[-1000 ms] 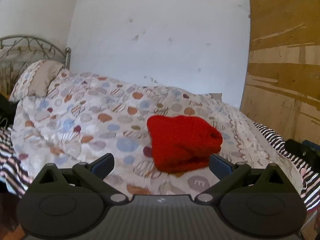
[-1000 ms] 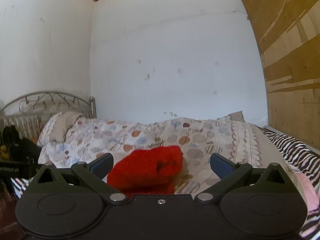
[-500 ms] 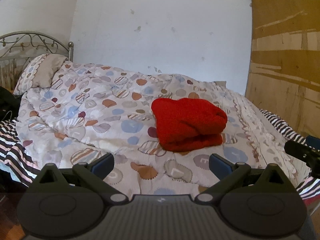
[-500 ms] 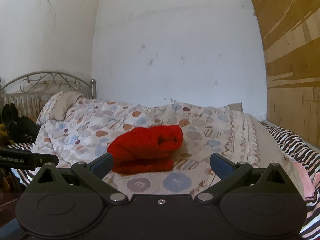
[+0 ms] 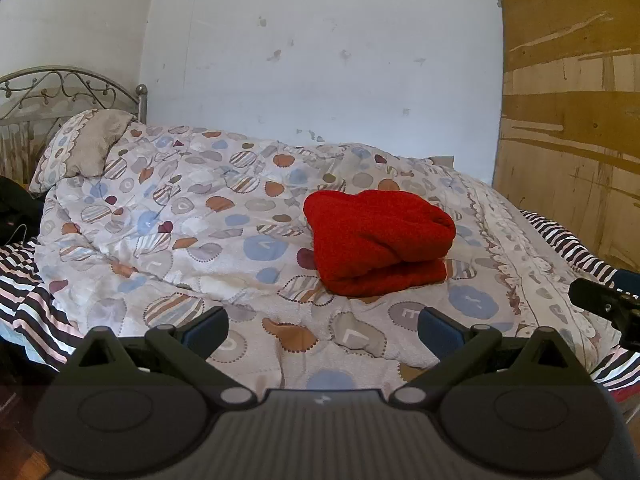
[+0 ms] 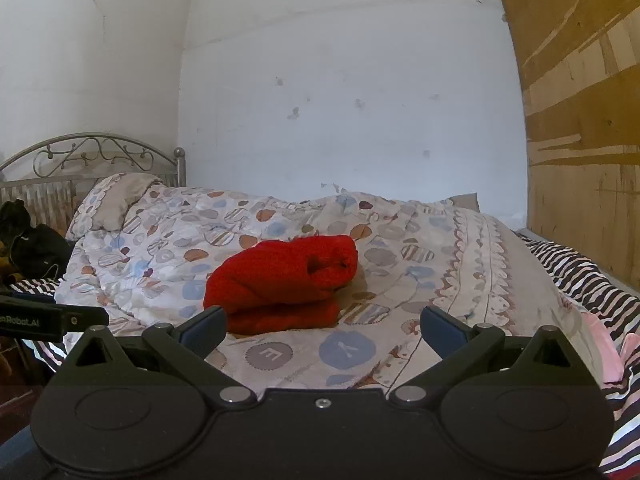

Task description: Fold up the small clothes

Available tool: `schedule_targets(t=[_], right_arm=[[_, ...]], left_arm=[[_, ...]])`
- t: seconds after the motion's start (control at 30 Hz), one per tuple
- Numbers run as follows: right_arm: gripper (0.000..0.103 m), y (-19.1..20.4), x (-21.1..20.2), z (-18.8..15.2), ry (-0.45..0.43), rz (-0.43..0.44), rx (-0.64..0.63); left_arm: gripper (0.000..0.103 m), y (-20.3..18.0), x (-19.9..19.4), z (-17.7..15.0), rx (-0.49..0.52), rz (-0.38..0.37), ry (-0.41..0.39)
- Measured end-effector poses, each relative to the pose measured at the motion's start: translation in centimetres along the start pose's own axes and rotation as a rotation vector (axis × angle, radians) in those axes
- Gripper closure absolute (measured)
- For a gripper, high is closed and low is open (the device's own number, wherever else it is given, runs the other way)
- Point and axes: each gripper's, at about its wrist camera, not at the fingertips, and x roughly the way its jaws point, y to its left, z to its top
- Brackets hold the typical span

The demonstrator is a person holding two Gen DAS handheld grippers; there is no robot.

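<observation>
The bed point(image 5: 168, 216) carries a folded red garment point(image 5: 380, 240) on its quilt, mid-bed, long axis running left to right. It lies ahead of both grippers, well apart from each. The left gripper point(image 5: 322, 326) and right gripper point(image 6: 322, 326) both have jaws spread, holding nothing; neither looks clearly nearer.
</observation>
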Motion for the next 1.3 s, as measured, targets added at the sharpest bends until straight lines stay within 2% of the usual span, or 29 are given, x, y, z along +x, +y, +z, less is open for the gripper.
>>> schedule_targets(t=[1.3], right_arm=[[0.000,0.09,-0.24,-0.25,0.006,0.003,0.000]], left_arm=[[0.000,0.16,-0.04,-0.05,-0.002,0.002,0.002]])
